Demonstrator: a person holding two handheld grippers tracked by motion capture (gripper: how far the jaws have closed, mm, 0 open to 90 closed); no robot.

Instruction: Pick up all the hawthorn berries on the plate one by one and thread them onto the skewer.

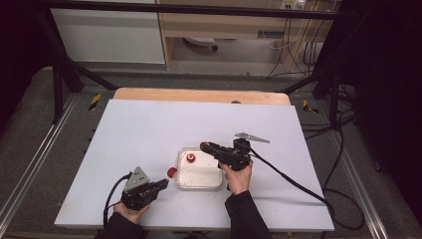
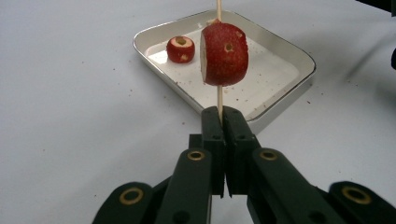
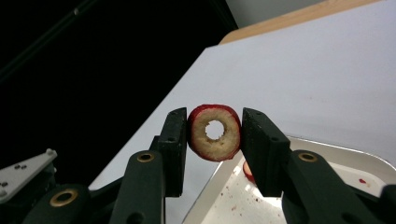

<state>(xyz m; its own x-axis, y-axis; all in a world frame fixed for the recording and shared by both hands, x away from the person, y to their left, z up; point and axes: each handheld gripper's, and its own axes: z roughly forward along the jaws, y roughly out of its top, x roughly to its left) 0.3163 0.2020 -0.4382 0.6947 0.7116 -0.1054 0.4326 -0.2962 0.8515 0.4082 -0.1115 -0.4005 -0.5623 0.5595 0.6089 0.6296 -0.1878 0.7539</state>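
Observation:
My left gripper (image 2: pixel 223 112) is shut on a thin wooden skewer (image 2: pixel 218 95) that stands up from its jaws. A red fruit piece (image 2: pixel 225 53) with pale flesh is threaded on the skewer. In the high view the left gripper (image 1: pixel 165 182) sits just left of the white tray (image 1: pixel 217 183). My right gripper (image 3: pixel 214 122) is shut on a cored red fruit slice (image 3: pixel 219 148), held over the tray's rim (image 3: pixel 327 151); from above the right gripper (image 1: pixel 204 146) hovers at the tray's far edge. Another cored red piece (image 2: pixel 180 49) lies in the tray (image 2: pixel 289 60).
The tray floor carries red crumbs. A white sheet (image 1: pixel 149 129) covers the table, with a wooden edge (image 1: pixel 199 94) at the back. Black frame posts and cables (image 1: pixel 343 149) run along the right side. The right gripper's cable (image 1: pixel 288 177) trails across the sheet.

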